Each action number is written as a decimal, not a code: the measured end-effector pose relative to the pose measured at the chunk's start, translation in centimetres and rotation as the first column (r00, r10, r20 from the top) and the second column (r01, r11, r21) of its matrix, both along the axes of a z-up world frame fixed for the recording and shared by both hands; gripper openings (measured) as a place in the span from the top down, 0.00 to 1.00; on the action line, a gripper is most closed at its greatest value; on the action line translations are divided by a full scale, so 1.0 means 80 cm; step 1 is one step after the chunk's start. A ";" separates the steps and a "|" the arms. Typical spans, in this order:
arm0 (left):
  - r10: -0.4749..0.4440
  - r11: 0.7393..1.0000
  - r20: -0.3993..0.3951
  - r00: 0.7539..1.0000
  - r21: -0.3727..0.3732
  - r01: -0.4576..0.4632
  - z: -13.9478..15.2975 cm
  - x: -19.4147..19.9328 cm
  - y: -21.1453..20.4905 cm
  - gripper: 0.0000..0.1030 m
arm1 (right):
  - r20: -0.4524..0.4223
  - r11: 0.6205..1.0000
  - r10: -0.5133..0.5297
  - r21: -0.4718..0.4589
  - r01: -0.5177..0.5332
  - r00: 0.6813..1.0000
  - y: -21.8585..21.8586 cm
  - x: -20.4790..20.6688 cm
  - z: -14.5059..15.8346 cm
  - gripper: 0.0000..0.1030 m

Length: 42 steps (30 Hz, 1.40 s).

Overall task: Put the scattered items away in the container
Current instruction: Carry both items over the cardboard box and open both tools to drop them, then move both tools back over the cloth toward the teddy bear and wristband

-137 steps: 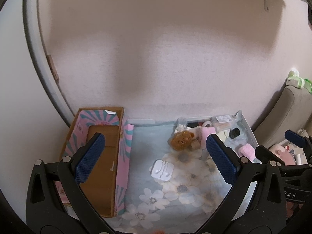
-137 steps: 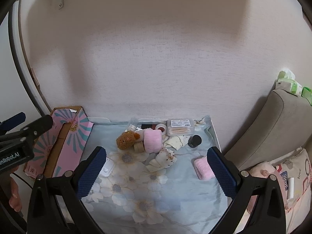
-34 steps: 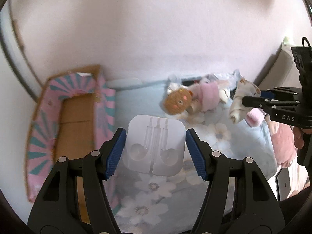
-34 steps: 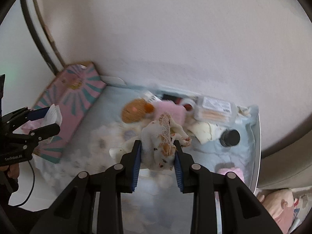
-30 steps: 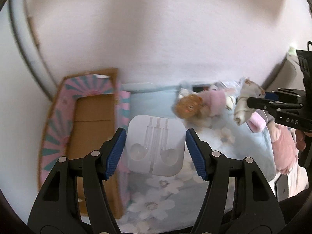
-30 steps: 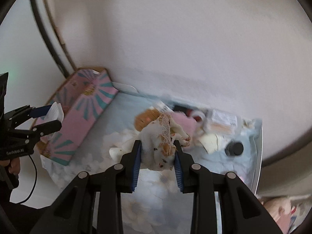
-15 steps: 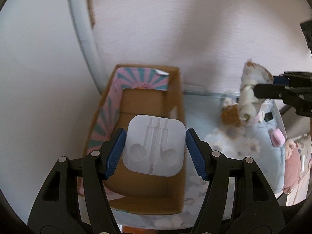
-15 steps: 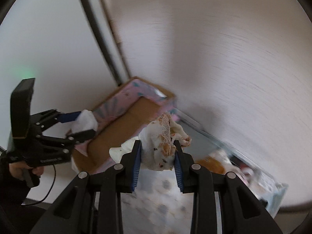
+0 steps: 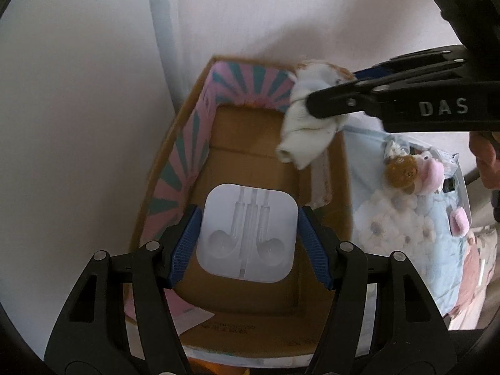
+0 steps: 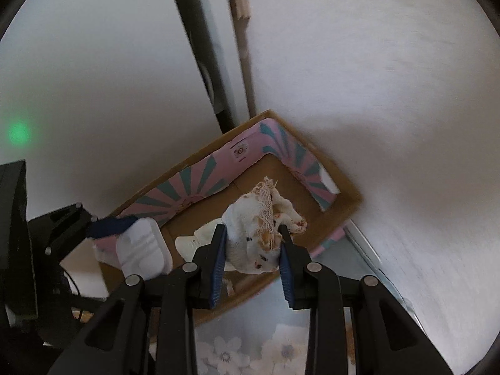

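The left gripper (image 9: 248, 243) is clamped on a white plastic earphone case (image 9: 248, 232), a rounded square with moulded earbud hollows, held above the floor of the cardboard box (image 9: 250, 143). The box is brown inside, with pink-and-teal striped flaps. At two o'clock of the case, the right gripper (image 10: 251, 247) pinches a crumpled white cloth (image 10: 261, 231) with lace trim and orange specks, over the box's far corner. Farther right at three o'clock, a brown plush toy (image 9: 401, 172) lies on the floral blue sheet (image 9: 406, 234).
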State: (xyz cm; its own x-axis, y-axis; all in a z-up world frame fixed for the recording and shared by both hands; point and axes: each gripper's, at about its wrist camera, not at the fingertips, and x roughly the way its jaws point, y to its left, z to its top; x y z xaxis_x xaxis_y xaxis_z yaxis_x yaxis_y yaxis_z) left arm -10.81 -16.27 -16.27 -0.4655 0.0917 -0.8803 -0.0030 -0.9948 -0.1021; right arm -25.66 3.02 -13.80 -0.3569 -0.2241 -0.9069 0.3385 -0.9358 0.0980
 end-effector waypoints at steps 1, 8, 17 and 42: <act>0.001 1.000 0.006 1.000 0.001 -0.001 -0.005 -0.001 0.000 0.41 | 0.011 1.000 0.005 0.005 -0.005 1.000 -0.005 -0.005 -0.007 0.72; -0.005 1.000 0.021 1.000 0.003 0.005 -0.016 0.001 -0.004 0.41 | 0.078 1.000 -0.005 0.004 0.004 0.997 -0.023 -0.020 -0.047 0.72; -0.039 0.999 -0.002 0.999 -0.024 0.039 -0.010 0.002 0.001 0.05 | 0.111 0.998 -0.043 0.057 0.037 0.993 -0.023 -0.035 -0.056 0.33; -0.147 0.989 -0.095 0.985 -0.041 0.143 0.055 0.019 0.056 0.05 | 0.055 0.961 -0.277 0.028 0.276 0.959 0.055 0.070 0.021 0.33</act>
State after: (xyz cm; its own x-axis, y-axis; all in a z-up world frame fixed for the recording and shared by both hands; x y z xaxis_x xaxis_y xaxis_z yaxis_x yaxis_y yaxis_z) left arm -9.32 -11.76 -11.84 -0.5335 0.1353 -0.8349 -0.1557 -0.9860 -0.0603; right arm -20.07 7.46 -12.12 -0.3495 -0.1060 -0.9309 0.0605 -0.9941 0.0905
